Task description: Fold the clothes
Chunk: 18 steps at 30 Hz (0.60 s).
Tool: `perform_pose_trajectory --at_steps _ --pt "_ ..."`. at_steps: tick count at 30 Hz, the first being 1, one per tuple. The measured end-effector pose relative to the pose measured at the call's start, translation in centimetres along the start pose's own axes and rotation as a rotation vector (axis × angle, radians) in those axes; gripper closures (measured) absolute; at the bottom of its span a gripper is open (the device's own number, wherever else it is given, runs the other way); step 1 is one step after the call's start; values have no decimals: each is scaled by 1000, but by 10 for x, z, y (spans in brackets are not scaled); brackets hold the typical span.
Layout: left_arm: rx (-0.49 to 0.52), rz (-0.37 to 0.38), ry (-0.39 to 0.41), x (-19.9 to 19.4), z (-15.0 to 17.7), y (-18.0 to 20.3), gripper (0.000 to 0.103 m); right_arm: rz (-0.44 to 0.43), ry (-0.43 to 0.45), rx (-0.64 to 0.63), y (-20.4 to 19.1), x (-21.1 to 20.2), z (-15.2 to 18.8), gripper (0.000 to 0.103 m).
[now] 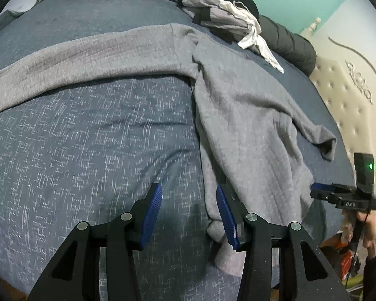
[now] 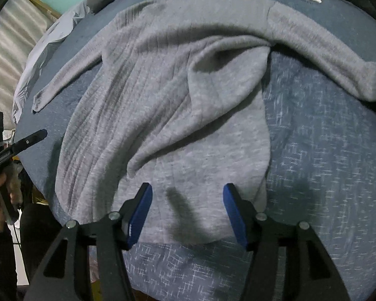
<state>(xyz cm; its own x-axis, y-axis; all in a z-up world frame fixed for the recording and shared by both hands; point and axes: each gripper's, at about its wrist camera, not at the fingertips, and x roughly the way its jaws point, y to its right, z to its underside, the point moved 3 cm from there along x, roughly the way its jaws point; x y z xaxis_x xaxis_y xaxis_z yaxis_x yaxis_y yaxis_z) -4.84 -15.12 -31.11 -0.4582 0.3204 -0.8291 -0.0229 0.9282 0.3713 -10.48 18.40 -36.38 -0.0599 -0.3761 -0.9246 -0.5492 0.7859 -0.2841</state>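
Here the grey sweater (image 2: pixel 168 105) lies spread on the bed (image 2: pixel 325 175), long axis running away from the right gripper (image 2: pixel 188 213), whose half-open, empty jaws straddle its near hem; left gripper (image 1: pixel 189 215), likewise half-open and empty, stands beside the hem's edge

The only writing that can be made out is a short row of pale characters on the black body of the right gripper (image 1: pixel 320 188), seen from the left wrist view at the bed's right edge. They look like "0A8", though they are small and could be read otherwise. A faint light mark sits on the inner edge of a blue pad in each view, too small to read. Nothing else carries legible text.
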Motion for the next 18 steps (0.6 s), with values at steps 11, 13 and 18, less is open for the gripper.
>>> perform_pose_trajectory --at_steps 11,13,18 --pt "14 -2 -24 3 10 0 54 61 -75 -47 -8 39 6 63" --pt "12 -5 -23 3 10 -1 54 67 -67 -49 -8 40 6 78" --pt "12 -4 -25 4 10 1 54 64 -35 -41 -8 38 8 101"
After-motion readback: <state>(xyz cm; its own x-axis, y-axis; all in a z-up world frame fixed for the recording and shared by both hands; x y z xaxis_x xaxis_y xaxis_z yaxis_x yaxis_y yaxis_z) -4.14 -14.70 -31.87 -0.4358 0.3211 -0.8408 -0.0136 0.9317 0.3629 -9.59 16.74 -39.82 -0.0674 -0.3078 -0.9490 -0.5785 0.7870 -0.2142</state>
